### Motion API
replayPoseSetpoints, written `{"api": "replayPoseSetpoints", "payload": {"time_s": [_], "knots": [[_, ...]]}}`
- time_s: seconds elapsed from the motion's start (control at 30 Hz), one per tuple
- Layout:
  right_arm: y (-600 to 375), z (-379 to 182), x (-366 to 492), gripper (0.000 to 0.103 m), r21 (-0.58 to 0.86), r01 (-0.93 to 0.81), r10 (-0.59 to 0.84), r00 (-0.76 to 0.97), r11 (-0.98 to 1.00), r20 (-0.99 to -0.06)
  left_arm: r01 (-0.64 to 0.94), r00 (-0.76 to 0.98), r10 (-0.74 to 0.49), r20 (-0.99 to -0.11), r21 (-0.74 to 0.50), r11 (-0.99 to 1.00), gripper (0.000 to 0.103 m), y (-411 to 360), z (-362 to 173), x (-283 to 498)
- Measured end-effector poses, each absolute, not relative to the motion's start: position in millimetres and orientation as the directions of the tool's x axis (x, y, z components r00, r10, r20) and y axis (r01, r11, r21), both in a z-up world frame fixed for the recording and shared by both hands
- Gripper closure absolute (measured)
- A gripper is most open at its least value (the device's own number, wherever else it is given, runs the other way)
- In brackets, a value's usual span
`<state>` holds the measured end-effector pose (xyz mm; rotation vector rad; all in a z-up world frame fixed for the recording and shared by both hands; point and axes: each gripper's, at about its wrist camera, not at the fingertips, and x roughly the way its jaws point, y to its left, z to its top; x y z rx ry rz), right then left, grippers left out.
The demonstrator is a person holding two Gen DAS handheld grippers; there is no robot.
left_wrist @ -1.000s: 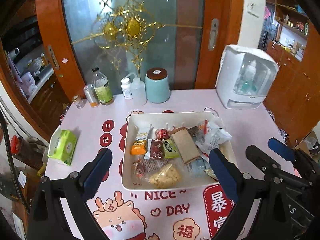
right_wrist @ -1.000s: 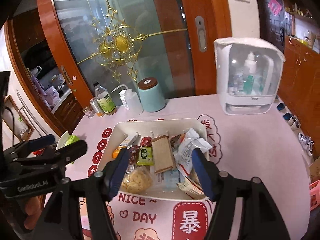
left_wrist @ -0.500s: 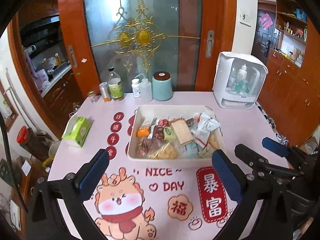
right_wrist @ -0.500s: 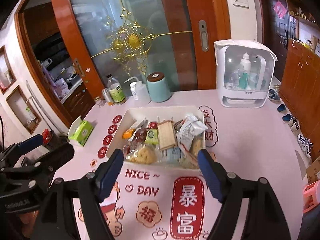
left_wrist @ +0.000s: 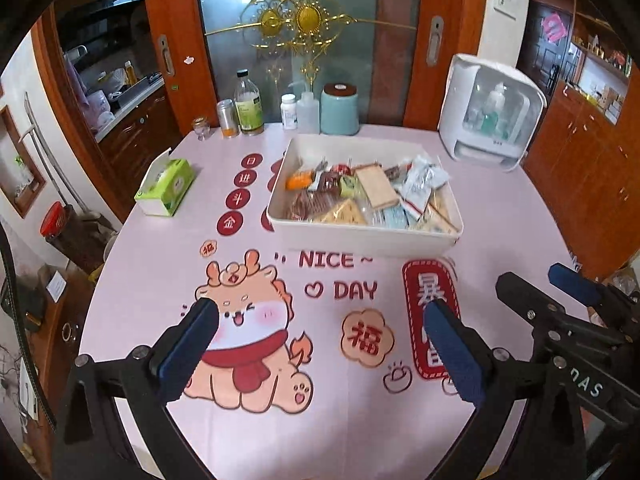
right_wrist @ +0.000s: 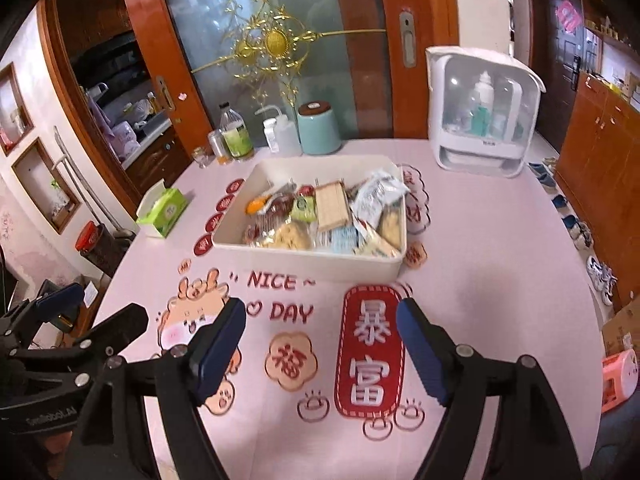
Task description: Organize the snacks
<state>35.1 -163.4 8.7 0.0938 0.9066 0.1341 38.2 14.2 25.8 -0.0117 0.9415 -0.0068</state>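
A cream tray (left_wrist: 360,238) (right_wrist: 304,260) full of wrapped snacks stands mid-table; a tan wafer pack (left_wrist: 376,186) (right_wrist: 330,204) lies on top, with an orange packet (left_wrist: 298,180) at its left. My left gripper (left_wrist: 320,330) is open and empty, well in front of the tray over the pink printed tablecloth (left_wrist: 200,216). My right gripper (right_wrist: 320,328) is open and empty, also in front of the tray. Each gripper shows at the edge of the other's view, the right one (left_wrist: 560,292) and the left one (right_wrist: 80,312).
A green tissue box (left_wrist: 166,186) (right_wrist: 164,210) lies left of the tray. Bottles (left_wrist: 248,104) and a teal canister (left_wrist: 340,110) (right_wrist: 319,128) stand at the back edge. A white steriliser cabinet (left_wrist: 490,112) (right_wrist: 482,116) stands back right. Glass door behind.
Both grippers have pulled back and away from the tray; the tray now looks smaller and farther, and more tablecloth shows in front. Both stay open and empty.
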Motion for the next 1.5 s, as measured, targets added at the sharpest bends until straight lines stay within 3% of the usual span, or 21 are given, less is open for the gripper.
{"api": "replayPoseSetpoints", "payload": {"time_s": [0.43, 1.5], "knots": [[-153.8, 1.9, 1.6, 0.024, 0.111, 0.027, 0.074, 0.585, 0.993, -0.807, 0.017, 0.561, -0.008, -0.828, 0.001, 1.0, 0.001, 26.1, 17.9, 24.2], [-144.0, 4.2, 3.6, 0.024, 0.085, 0.035, 0.049, 0.583, 0.996, -0.811, 0.018, 0.51, -0.007, -0.86, 0.003, 1.0, 0.001, 35.7, 4.9, 36.4]]}}
